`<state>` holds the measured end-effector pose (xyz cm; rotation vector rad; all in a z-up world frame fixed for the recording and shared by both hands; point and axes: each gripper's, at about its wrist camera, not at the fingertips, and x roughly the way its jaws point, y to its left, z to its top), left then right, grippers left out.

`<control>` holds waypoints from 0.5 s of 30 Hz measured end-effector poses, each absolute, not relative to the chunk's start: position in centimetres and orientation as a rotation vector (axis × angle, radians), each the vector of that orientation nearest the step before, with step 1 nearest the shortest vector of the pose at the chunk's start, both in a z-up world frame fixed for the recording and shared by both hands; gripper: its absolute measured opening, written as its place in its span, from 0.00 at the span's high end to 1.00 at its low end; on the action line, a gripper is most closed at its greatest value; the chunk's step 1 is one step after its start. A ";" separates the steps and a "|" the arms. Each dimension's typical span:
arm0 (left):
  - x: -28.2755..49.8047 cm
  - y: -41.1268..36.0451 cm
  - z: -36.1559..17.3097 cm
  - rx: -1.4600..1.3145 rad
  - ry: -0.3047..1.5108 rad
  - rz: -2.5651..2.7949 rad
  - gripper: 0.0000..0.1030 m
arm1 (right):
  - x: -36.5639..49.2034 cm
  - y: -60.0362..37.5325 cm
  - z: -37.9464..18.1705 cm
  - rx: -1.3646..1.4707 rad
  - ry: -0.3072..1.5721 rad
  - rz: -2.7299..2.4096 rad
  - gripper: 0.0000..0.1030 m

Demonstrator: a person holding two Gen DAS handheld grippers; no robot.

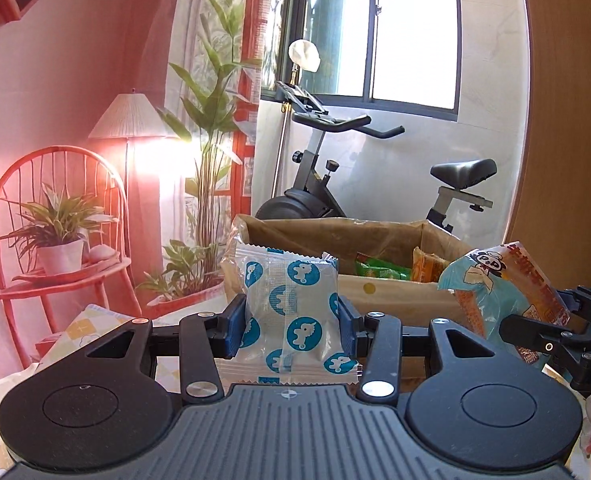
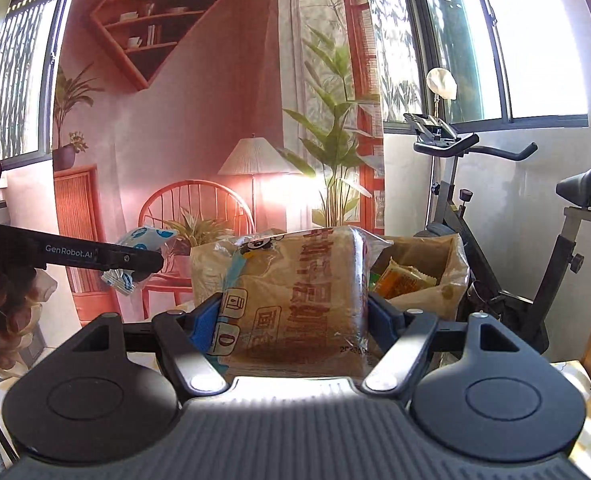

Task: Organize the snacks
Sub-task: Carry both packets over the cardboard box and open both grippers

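Both grippers carry a snack, and the cardboard box (image 1: 395, 300) lies ahead of and below each of them. The left gripper (image 1: 293, 322) is clamped on a white packet with blue round prints (image 1: 295, 308), its blue pads pressing the packet's two side edges. The packet stands upright between the jaws, with its long axis running along the fingers and its crimped top edge pointing toward the box. The right gripper (image 2: 295, 320) is closed on a larger bread packet (image 2: 295, 300), a brownish loaf in clear wrap with red lettering, held across its width. In the left wrist view this packet (image 1: 507, 292) hangs to the right, just beside the box's near right corner. In the right wrist view the left gripper's arm and its white packet (image 2: 143, 256) sit off to the left, apart from the bread packet. The box is open at the top. A green snack bag (image 1: 379, 270) and an orange snack bag (image 1: 427, 268) already lie inside against the right wall, and the left part of the interior looks free. Judgement: the box mouth faces up and the near wall stands between the grippers and the interior, so each packet must clear the rim before release. The right gripper looks nearer the opening. The left packet lines up with the box's left corner (image 1: 247, 232), so it needs a shift to the right. The two loads come close together over a narrow box, so one at a time looks safer.
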<state>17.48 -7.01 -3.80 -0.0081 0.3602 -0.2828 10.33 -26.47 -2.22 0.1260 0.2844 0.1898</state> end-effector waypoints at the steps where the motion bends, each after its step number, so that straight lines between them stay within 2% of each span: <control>1: 18.0 -7.2 -3.3 -0.017 0.356 -0.290 0.53 | 11.0 -26.6 -1.5 0.119 0.277 0.191 0.27; 8: 23.5 -9.2 -1.5 -0.007 0.350 -0.317 0.53 | 18.2 -27.7 1.1 0.045 0.278 0.187 0.27; 15: 30.5 -11.5 -1.8 0.014 0.405 -0.297 0.53 | 26.5 -29.0 -1.0 0.035 0.404 0.109 0.27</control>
